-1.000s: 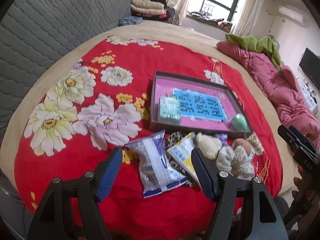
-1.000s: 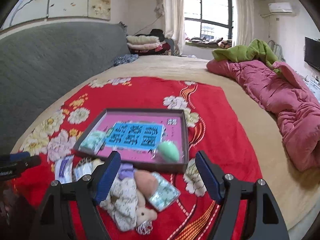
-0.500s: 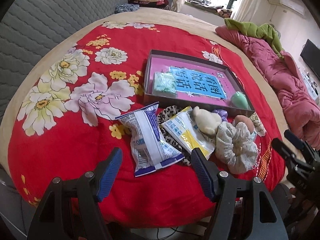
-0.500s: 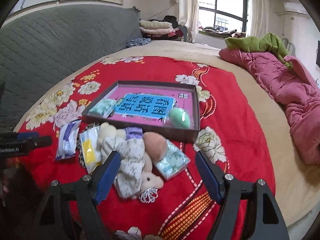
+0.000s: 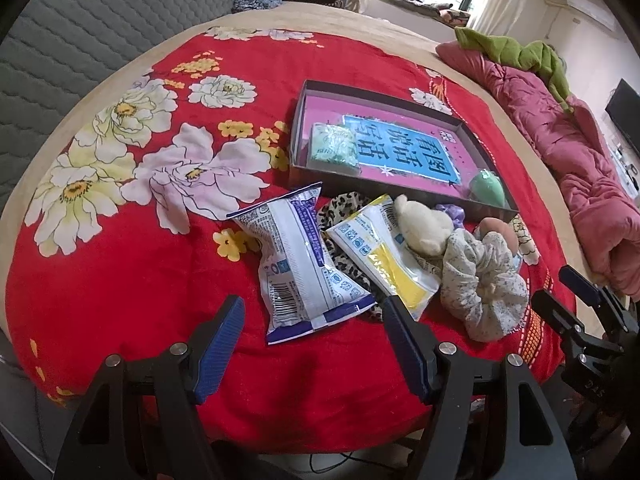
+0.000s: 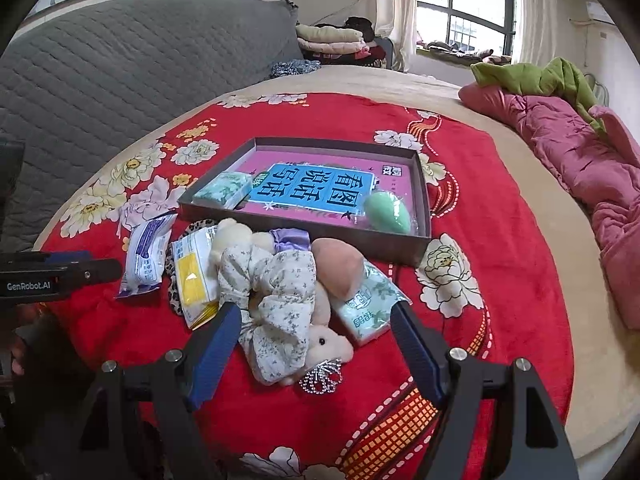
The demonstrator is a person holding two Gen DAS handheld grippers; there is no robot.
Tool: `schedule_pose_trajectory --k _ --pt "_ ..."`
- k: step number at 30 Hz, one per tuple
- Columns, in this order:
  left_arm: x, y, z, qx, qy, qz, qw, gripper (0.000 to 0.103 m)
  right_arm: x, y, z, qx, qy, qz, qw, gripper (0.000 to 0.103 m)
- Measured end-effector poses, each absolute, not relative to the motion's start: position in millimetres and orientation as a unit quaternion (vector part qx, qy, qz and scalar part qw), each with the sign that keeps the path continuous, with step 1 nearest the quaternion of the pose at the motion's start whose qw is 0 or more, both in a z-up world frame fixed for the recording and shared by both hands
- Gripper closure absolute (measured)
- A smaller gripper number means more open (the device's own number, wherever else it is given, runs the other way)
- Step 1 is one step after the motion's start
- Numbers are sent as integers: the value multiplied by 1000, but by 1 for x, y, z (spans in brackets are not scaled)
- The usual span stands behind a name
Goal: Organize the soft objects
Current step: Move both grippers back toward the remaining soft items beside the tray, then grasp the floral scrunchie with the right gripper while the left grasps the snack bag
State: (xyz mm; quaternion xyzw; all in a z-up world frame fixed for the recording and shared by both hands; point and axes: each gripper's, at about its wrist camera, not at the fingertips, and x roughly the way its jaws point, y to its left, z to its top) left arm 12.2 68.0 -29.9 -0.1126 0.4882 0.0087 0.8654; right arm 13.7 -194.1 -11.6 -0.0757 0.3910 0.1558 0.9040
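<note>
A shallow dark box (image 5: 304, 92) (image 6: 424, 200) with a pink and blue bottom lies on the red flowered blanket; inside are a green tissue pack (image 5: 333, 149) (image 6: 224, 190) and a green egg-shaped sponge (image 5: 487, 192) (image 6: 387, 212). In front of it sits a heap: a blue-white packet (image 5: 298, 260) (image 6: 146, 254), a yellow-white packet (image 5: 384, 258) (image 6: 194, 276), a cream plush (image 5: 424, 226), a floral scrunchie (image 5: 480, 288) (image 6: 276, 292), a peach sponge (image 6: 338, 268), another tissue pack (image 6: 366, 304). My left gripper (image 5: 312, 312) hovers open over the blue-white packet. My right gripper (image 6: 314, 316) hovers open over the scrunchie.
A grey quilted headboard (image 6: 120, 60) runs along the left. A pink quilt (image 6: 580, 160) with a green cloth on it lies at the right side of the bed. Folded clothes (image 6: 332, 38) are stacked by the window. A silver beaded crown (image 6: 320, 376) lies at the heap's near edge.
Both grippers have come down and tipped toward the heap, so the objects look larger and nearer. Nothing on the blanket has moved. Both stay open.
</note>
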Motion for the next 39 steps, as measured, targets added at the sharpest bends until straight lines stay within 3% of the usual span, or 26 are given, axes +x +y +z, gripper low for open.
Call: schedule_pose_trajectory --k 22,26,30,32,34,36,39 --pt "57 86 -74 -154 511 56 844 30 24 -178 -36 -84 405 177 893 26" --pt "61 88 -79 -163 509 48 844 31 25 -179 -36 -81 402 171 896 36" --pt "64 85 -80 -151 505 45 848 43 28 -177 -41 -86 409 168 893 45" --pt "65 84 -80 -147 503 44 851 44 29 -174 -44 -92 411 167 892 47" --pt "66 85 -81 -148 501 41 852 45 30 -171 -46 -97 411 168 891 53" --pt "65 86 -82 -153 498 38 853 47 31 -167 -48 -102 410 169 891 65" --pt "64 90 -83 -164 494 32 853 49 31 -166 -50 -102 408 172 891 71"
